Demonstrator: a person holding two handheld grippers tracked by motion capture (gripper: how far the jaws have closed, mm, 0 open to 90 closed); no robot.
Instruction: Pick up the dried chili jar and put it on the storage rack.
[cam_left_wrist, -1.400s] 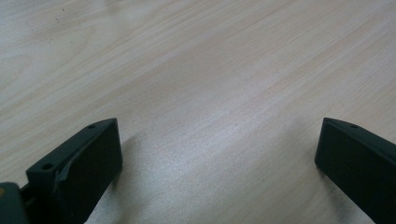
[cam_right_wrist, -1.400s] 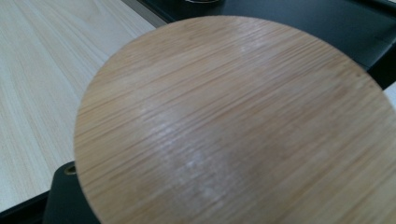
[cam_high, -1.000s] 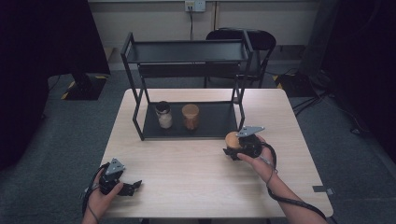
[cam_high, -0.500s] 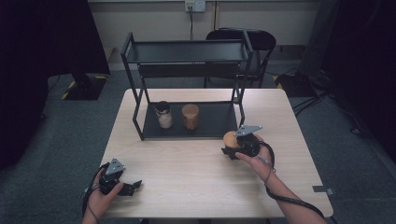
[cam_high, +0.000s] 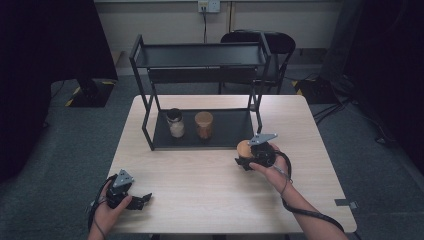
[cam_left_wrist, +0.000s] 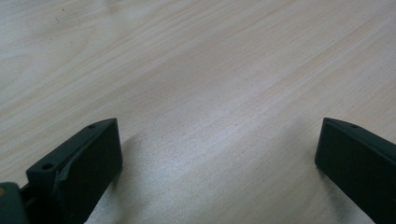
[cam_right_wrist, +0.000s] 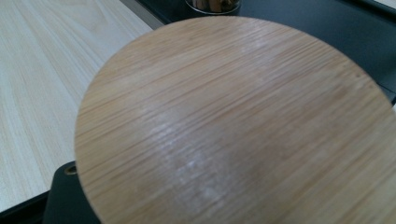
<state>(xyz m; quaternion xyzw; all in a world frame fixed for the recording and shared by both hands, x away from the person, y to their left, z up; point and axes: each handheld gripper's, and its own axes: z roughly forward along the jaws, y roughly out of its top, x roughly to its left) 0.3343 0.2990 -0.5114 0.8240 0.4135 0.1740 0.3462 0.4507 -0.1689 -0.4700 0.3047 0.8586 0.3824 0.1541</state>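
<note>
My left tongs (cam_high: 141, 201) lie low with jaws wide apart; my right tongs (cam_high: 246, 161) are squeezed tight, arm stretched forward.

The table (cam_high: 200, 175) is evenly lit from above, the surroundings are left dim, and the wooden lid (cam_right_wrist: 233, 121) is rendered close, softly blurred and faintly glared.

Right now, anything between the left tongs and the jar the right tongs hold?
Nothing: in the high view only bare table lies between the left tongs and the wooden-lidded jar in the right tongs.
</note>
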